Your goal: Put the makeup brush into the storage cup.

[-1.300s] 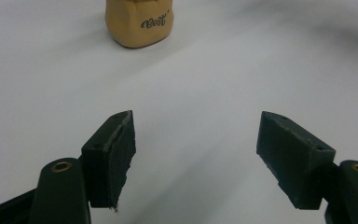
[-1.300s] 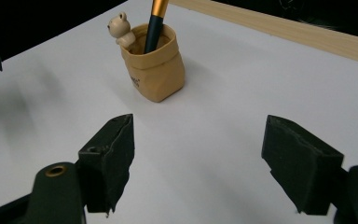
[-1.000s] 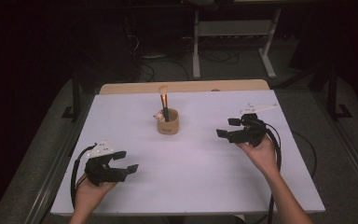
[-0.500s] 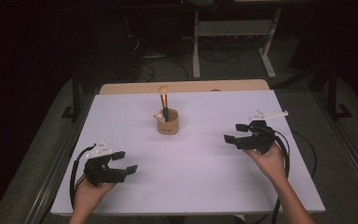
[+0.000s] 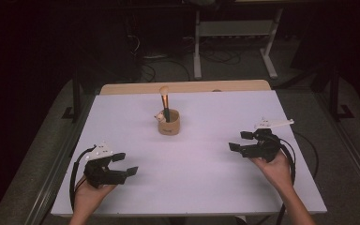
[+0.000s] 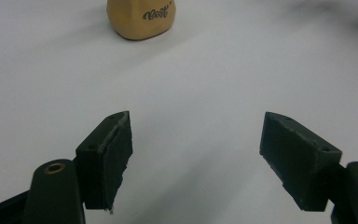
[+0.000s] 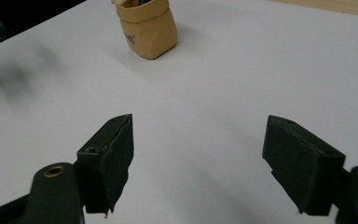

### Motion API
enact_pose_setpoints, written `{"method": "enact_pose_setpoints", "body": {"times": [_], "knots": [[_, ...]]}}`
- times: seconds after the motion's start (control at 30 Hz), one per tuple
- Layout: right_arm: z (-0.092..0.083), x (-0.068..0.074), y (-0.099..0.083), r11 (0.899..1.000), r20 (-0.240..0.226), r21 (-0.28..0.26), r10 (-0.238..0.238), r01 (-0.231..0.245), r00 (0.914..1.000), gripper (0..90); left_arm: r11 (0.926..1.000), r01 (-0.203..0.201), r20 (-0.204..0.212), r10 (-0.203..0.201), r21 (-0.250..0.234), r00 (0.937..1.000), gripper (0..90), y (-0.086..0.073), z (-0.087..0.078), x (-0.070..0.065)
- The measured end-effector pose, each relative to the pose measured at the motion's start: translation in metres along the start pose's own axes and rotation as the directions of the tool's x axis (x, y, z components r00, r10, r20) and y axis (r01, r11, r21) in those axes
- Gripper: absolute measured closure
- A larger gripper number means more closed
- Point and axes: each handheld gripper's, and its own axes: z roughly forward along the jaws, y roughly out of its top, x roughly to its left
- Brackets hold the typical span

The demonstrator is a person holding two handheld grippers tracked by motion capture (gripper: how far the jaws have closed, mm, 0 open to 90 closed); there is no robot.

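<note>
Brush point(image 5: 164, 100) upright in tan cup point(image 5: 168, 123), ahead of and between both claws | left claw point(image 5: 124, 164) spread, empty | right claw point(image 5: 238, 141) spread, empty | progress: brush apparently stowed; nothing left on surface point(image 5: 201, 183).

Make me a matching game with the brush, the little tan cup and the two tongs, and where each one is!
Things:
1. makeup brush
2. tan cup
3. left tongs
4. right tongs

Places:
A. near the table's right edge, open, holding nothing
B. standing upright in the cup
C. near the table's front left corner, open, holding nothing
D. in the middle of the white table, toward the back

Pairs: 1-B, 2-D, 3-C, 4-A
</note>
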Motion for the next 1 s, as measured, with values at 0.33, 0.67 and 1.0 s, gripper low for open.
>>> {"method": "enact_pose_setpoints", "body": {"times": [0.33, 0.67, 1.0], "knots": [[-0.007, -0.001, -0.012, 1.000, 0.007, 0.004, 0.007, -0.007, 1.0000, 23.6, 1.0000, 0.006, -0.001, -0.006, -0.004, 1.0000, 23.9, -0.002, -0.001, 0.000], [-0.016, -0.002, -0.028, 0.999, 0.003, 0.003, 0.038, -0.038, 0.9993, 23.6, 1.0000, -0.001, 0.006, 0.001, 0.007, 1.0000, 23.8, -0.004, 0.002, -0.002], [-0.024, 0.001, -0.041, 0.999, 0.003, 0.007, 0.051, -0.051, 0.9987, 23.6, 0.9998, 0.004, 0.003, -0.004, 0.017, 1.0000, 23.7, -0.008, 0.005, -0.001]]}}
